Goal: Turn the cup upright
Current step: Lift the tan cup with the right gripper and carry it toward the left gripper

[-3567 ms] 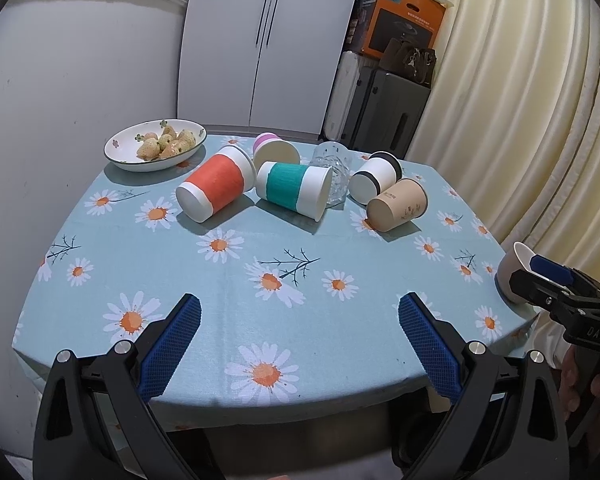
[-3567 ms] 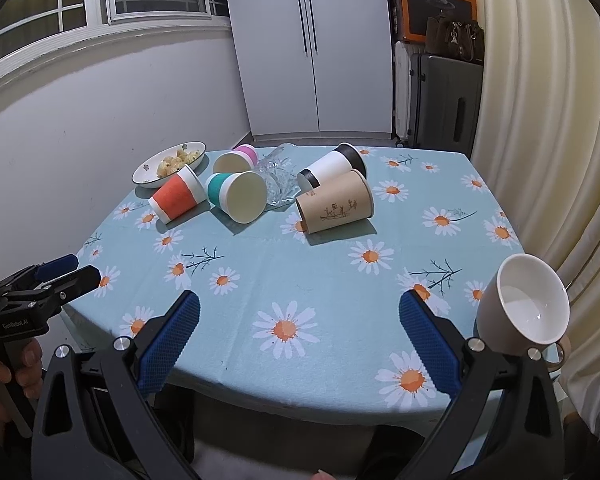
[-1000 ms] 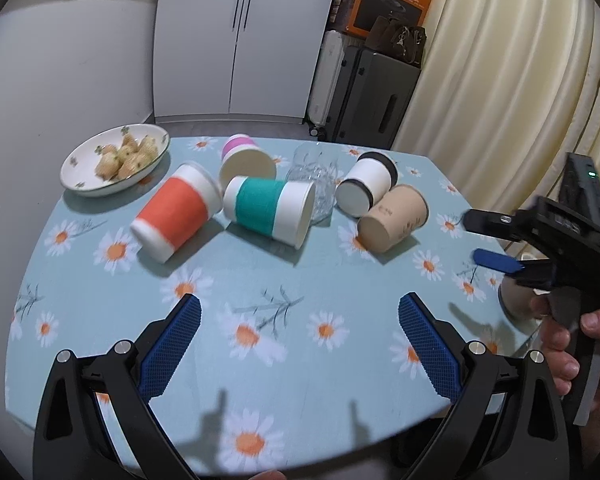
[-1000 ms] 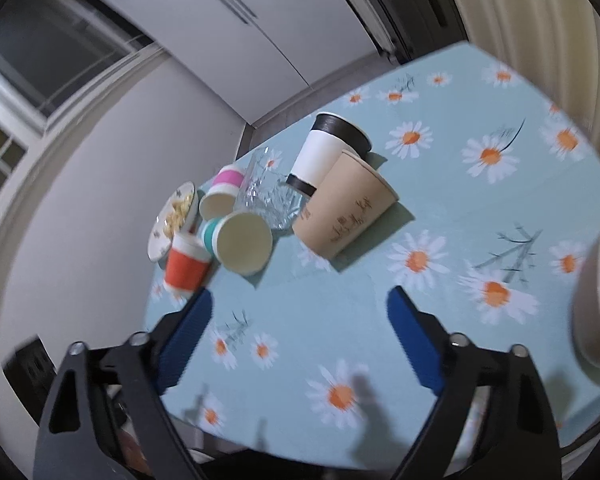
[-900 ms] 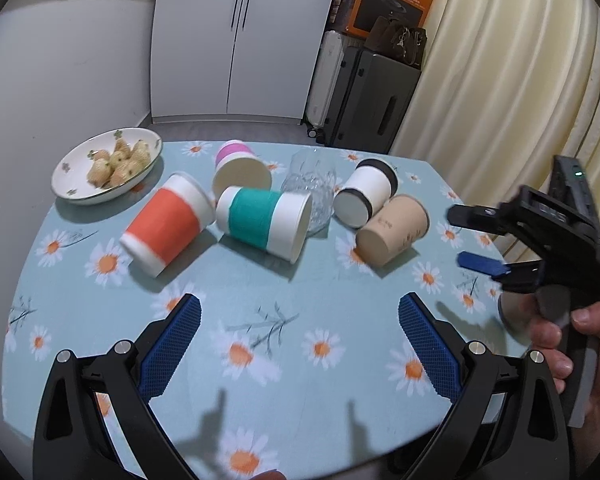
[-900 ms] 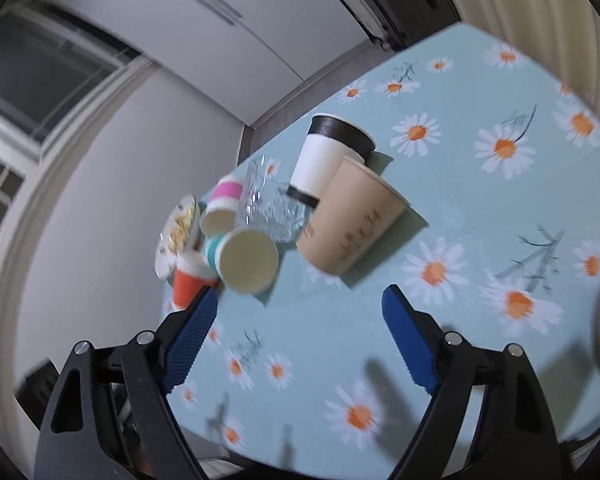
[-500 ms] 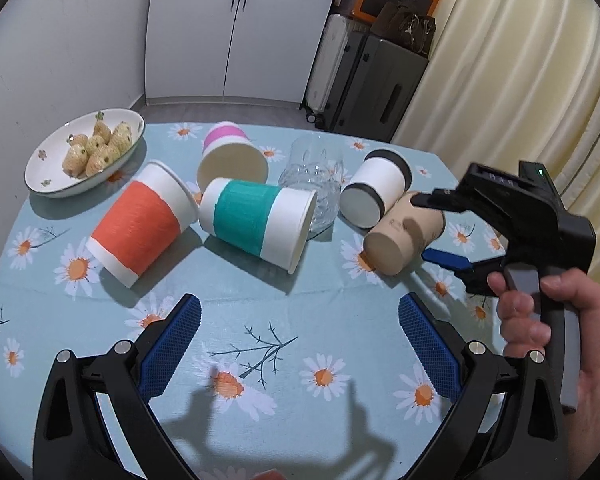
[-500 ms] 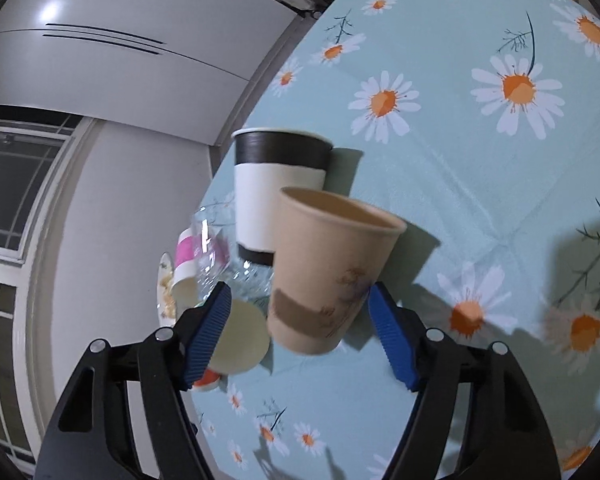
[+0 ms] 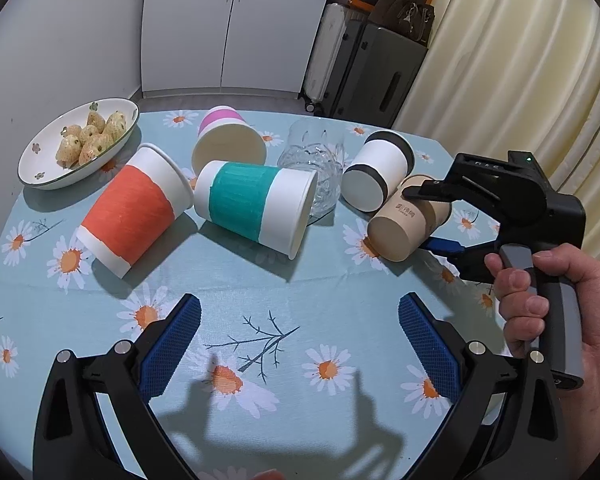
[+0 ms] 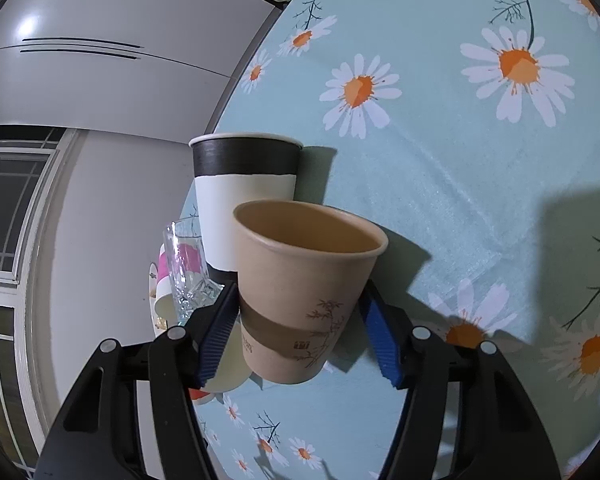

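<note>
On the daisy tablecloth, taking the brown cup as the landmark, the scene is read from left to right. Farthest left of it a bowl of fruit is seen, then an orange cup and a teal cup lying on their sides, with a pink cup behind them. Just left of the brown cup a glass and a black-and-white cup are found, the latter touching or nearly touching it. The brown cup is laid on its side, its long axis running from its base, turned towards the left wrist camera, up and right to its mouth. The right gripper is brought in from the cup's right, and its two fingers are set astride the body near the base, one pad on each side; whether the pads already press cannot be told. The left gripper is held spread wide, well apart from the cup and nearer the table edge, so the right hand is judged the nearer one. A closing pinch and a quarter turn are judged to be called for.
</note>
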`<control>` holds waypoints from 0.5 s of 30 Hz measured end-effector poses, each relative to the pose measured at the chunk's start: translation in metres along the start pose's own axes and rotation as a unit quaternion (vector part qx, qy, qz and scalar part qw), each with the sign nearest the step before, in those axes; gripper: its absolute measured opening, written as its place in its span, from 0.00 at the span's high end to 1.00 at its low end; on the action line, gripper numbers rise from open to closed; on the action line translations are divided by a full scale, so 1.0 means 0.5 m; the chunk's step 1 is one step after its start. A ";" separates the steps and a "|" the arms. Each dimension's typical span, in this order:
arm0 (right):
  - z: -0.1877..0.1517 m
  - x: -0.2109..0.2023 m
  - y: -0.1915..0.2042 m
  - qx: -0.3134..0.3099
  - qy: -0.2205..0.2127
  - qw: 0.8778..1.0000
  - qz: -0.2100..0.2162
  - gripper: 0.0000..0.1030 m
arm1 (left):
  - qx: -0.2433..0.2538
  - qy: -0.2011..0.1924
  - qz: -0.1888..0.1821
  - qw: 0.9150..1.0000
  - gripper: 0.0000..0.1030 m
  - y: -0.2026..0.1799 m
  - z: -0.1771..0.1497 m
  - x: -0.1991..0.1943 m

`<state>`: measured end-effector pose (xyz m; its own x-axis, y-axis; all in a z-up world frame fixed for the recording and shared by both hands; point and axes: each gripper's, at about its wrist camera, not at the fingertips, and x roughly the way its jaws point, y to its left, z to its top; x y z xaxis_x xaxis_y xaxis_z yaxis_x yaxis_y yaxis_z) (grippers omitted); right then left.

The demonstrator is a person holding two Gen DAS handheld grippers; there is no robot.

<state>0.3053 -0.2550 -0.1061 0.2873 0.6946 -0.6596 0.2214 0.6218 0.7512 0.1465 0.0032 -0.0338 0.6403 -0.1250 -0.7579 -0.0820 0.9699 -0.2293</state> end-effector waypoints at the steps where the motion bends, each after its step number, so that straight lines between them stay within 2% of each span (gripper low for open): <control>1: -0.001 -0.005 -0.001 0.000 0.001 1.000 0.001 0.40 | 0.001 0.001 0.000 1.000 0.06 -0.001 -0.001 0.000; 6: -0.028 -0.032 0.011 -0.028 0.025 0.999 0.004 0.40 | 0.009 0.002 0.000 1.000 0.06 -0.002 -0.009 -0.014; 8: -0.047 -0.042 0.024 -0.065 0.060 0.996 -0.010 0.40 | 0.014 0.000 0.000 1.000 0.06 -0.002 -0.013 -0.029; 11: -0.086 -0.051 0.052 -0.138 0.128 0.982 -0.012 0.40 | 0.022 -0.005 -0.001 1.000 0.06 0.002 -0.019 -0.058; 12: -0.106 -0.055 0.067 -0.177 0.154 0.972 -0.019 0.40 | 0.023 -0.003 -0.004 1.000 0.06 0.006 -0.022 -0.067; 15: -0.146 -0.069 0.092 -0.245 0.186 0.951 -0.023 0.40 | 0.023 0.003 -0.010 1.000 0.06 0.019 -0.031 -0.085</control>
<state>0.2376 -0.2242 -0.0506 -0.0810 0.6864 -0.7227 -0.2618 0.6850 0.6799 0.1068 0.0145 -0.0131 0.6375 -0.1453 -0.7566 -0.0340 0.9758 -0.2160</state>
